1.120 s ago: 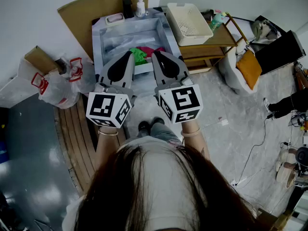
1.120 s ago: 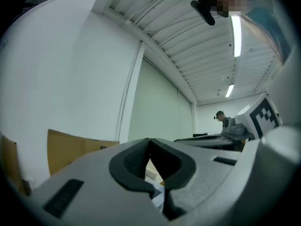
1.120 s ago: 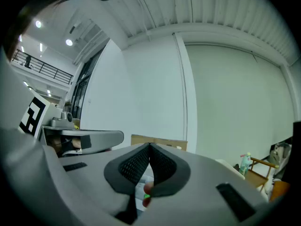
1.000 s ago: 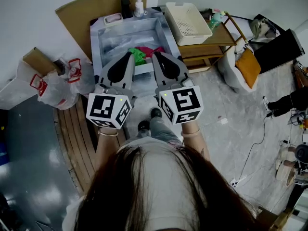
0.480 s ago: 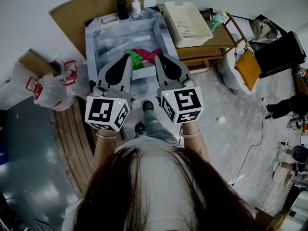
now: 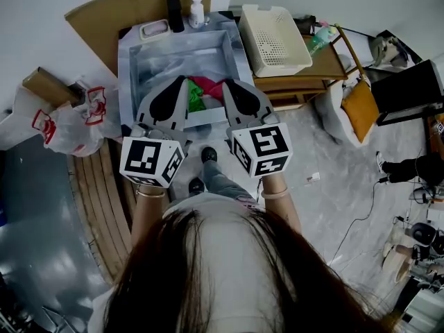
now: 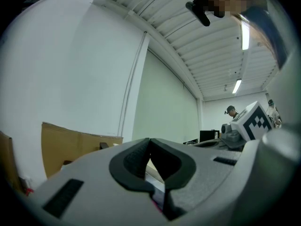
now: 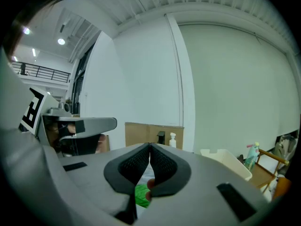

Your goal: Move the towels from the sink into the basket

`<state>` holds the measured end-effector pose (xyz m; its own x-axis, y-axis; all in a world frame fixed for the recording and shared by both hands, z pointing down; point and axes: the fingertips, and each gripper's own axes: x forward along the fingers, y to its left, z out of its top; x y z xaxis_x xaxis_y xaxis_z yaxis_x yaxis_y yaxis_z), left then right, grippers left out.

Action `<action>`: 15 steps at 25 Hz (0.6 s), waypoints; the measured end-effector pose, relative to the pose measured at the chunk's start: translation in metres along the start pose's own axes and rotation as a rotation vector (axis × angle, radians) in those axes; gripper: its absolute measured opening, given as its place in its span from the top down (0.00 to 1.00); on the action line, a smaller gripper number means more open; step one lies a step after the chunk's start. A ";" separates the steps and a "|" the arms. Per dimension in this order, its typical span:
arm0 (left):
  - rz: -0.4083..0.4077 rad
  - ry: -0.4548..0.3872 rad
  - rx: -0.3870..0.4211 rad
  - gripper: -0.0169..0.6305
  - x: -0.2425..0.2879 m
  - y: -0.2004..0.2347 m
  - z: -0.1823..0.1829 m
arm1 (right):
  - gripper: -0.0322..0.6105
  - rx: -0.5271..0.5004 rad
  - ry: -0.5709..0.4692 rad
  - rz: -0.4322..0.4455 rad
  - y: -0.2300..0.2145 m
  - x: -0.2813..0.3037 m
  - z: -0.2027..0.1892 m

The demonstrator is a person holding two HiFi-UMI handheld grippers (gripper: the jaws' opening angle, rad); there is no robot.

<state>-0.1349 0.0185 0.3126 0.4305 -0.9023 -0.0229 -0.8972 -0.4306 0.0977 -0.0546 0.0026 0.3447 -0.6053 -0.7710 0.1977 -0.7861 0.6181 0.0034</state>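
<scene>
Left gripper point(image 7: 149, 141): jaws closed, pads meeting at the tips, nothing pinched. Right gripper point(image 8: 150, 146): likewise closed tip to tip, empty. Held side by side at the centre of the head view, both pointing toward the top of the frame, tips over the near edge of the sink point(image 6: 129, 61).

Just beyond and between the tips, inside the sink: green towel point(image 6: 196, 98) bunched against a red towel point(image 6: 210, 85), touching each other at the near side of the basin. Seen again low in the right gripper view, green below the closed pads.

At the sink's far rim, upper centre of the head view: soap bottle point(image 6: 198, 8) and a dark upright object beside it. Behind these, against the white wall, a sheet of cardboard point(image 6: 111, 14).

Right of the sink, upper right of centre: cream basket point(image 6: 274, 39), empty, resting on a wooden shelf unit point(image 6: 326, 53), with a spray bottle point(image 6: 318, 36) just beside it.

Left of the sink, on the floor: white plastic bags point(image 6: 66, 123) with red print.
</scene>
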 end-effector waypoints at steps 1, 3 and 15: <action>0.004 0.002 -0.001 0.96 0.005 0.003 -0.001 | 0.92 -0.010 0.009 0.006 -0.003 0.006 -0.002; 0.015 0.006 -0.003 0.96 0.014 0.009 -0.003 | 0.91 -0.031 0.030 0.022 -0.007 0.017 -0.006; 0.061 0.057 -0.052 0.96 0.061 0.044 -0.034 | 0.91 -0.118 0.204 0.142 -0.030 0.080 -0.053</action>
<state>-0.1449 -0.0550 0.3493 0.3813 -0.9236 0.0407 -0.9164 -0.3718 0.1484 -0.0732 -0.0693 0.4126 -0.6613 -0.6361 0.3976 -0.6682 0.7404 0.0730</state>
